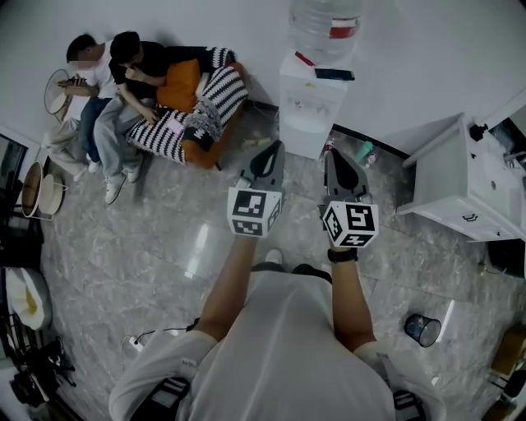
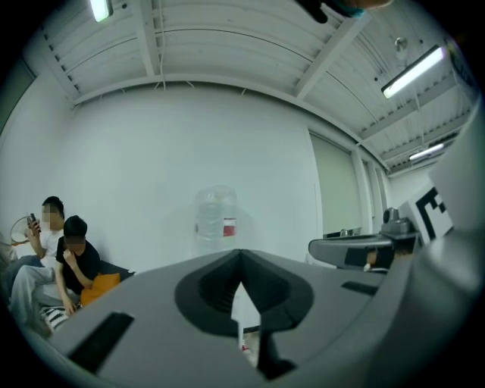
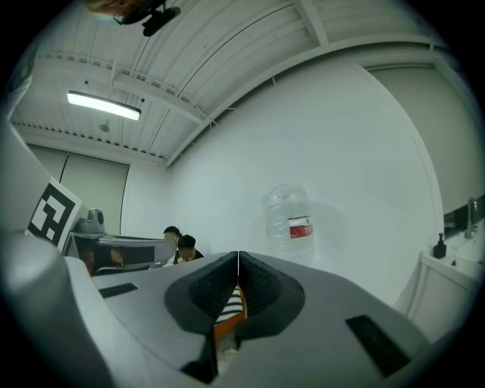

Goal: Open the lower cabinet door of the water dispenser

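Both forearms reach forward side by side, left gripper (image 1: 269,150) and right gripper (image 1: 334,154) level (fingers together, empty), facing the water dispenser (image 1: 311,105).

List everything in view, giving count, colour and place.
Water dispenser: one, white, against the far wall.
Water bottle: one, clear with a red label, on top of the dispenser.
Sofa: one, orange with a black-and-white striped cover, left of the dispenser.
Seated people: two, at the sofa's left end.
Cabinet: one, white, at the right.
Bin: one, dark, on the floor at lower right.
Left gripper: one, grey, shut, empty.
Right gripper: one, grey, shut, empty.
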A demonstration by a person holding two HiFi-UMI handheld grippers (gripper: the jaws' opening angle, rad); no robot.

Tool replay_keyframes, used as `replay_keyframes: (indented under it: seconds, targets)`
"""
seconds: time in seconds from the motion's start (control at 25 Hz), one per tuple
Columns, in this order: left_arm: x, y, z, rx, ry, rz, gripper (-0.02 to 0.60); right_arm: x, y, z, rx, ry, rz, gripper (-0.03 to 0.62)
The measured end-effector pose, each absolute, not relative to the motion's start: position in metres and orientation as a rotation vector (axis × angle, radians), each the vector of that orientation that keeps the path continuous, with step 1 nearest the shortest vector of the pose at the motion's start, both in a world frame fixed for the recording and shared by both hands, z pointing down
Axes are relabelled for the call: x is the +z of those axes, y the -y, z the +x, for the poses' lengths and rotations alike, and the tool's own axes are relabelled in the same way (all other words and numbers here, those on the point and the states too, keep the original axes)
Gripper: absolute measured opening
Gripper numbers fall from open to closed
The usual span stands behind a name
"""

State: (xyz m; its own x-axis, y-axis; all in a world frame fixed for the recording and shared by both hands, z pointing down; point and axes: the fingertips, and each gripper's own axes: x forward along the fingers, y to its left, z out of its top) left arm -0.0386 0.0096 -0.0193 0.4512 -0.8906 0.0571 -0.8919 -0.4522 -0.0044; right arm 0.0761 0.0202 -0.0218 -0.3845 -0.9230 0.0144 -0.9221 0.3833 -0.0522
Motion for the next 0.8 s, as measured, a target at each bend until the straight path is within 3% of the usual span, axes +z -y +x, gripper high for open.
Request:
replay_keyframes:
  seconds: [0.36, 0.8]
  targets:
    - [0.009, 0.035, -0.068, 0.023, 1.6, 2.61, 0.012, 0.016, 0.017, 0.052, -0.142, -2.642, -1.803, 0.012]
    - [0.062, 0.107, -0.034, 0.147, 1.54, 2.569, 0.012, 0.071, 0.093, 0.091, -0.358, -2.6, -1.851, 0.012]
